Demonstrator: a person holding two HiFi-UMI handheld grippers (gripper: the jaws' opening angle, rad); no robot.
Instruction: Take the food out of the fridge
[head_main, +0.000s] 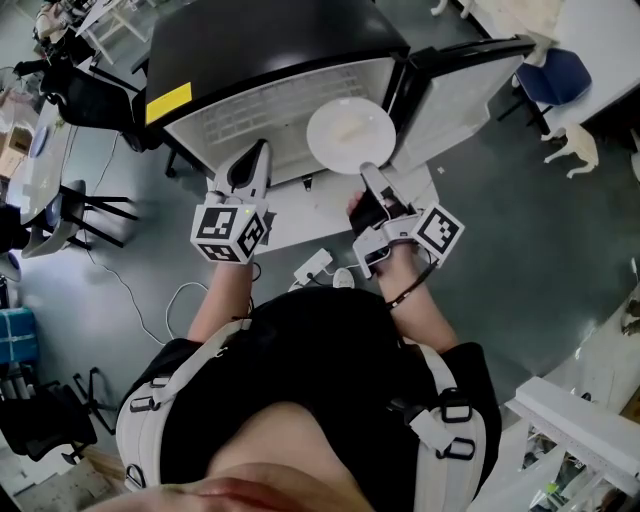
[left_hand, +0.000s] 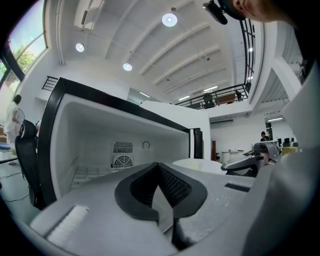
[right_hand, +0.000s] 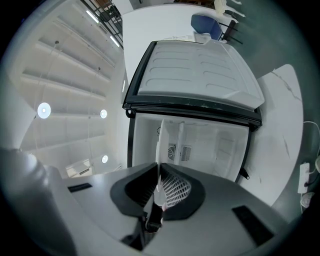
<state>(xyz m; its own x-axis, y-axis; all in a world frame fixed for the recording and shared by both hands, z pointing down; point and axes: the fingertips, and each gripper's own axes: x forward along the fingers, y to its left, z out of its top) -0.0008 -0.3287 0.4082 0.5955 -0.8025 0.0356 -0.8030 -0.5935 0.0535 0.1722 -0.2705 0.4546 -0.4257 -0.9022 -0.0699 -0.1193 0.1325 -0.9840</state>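
A small black fridge (head_main: 270, 45) stands open in front of me, its white inside (head_main: 262, 128) facing me and its door (head_main: 462, 88) swung out to the right. My right gripper (head_main: 368, 172) is shut on the near rim of a round white plate (head_main: 348, 135), held level in front of the fridge opening. In the right gripper view the plate (right_hand: 159, 142) shows edge-on, rising from the closed jaws of the right gripper (right_hand: 159, 172). My left gripper (head_main: 262, 150) is shut and holds nothing, left of the plate. In the left gripper view the left gripper (left_hand: 159, 167) points into the fridge, the plate (left_hand: 200, 164) to its right.
The fridge rests on a white board (head_main: 300, 215) on the grey floor. A white power strip (head_main: 312, 266) with a cable lies near my feet. A chair (head_main: 88, 100) and a table (head_main: 40, 170) stand at the left, a blue chair (head_main: 555, 75) at the upper right.
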